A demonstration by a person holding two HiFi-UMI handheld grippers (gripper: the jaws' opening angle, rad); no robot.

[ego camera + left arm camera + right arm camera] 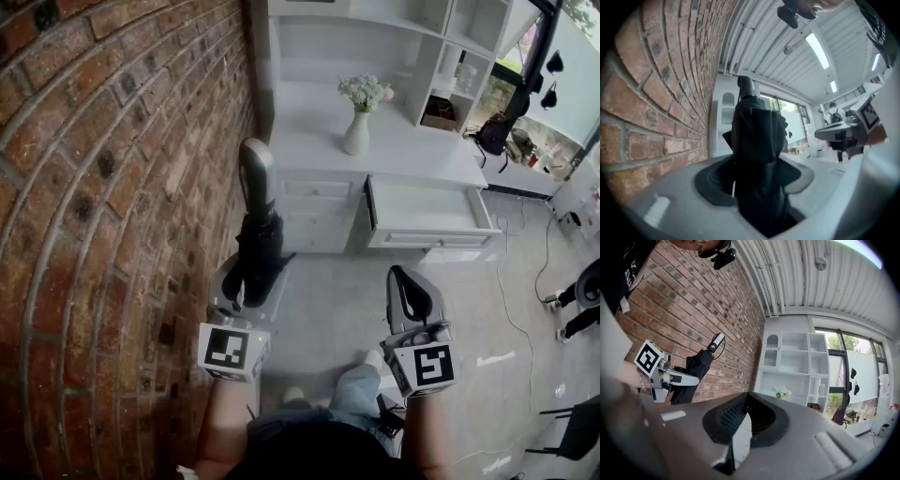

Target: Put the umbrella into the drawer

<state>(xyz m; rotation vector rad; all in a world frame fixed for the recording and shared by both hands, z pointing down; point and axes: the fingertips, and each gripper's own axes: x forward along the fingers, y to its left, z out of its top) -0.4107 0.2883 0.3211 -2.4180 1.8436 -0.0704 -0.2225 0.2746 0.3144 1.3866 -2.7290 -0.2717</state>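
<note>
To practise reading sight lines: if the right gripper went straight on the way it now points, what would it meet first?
The right gripper would probably meet the open drawer first. The way there looks free, though depth is hard to judge.

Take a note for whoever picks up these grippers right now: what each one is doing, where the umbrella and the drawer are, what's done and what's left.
Left gripper: shut on the folded black umbrella, handle end pointing ahead, close beside the brick wall.
Right gripper: jaws together, nothing between them.
Drawer: pulled open in the white cabinet, ahead and to the right; it looks empty.
Done: umbrella in hand, drawer open.
Left: carry the umbrella to the drawer, lay it inside, let go.
</note>
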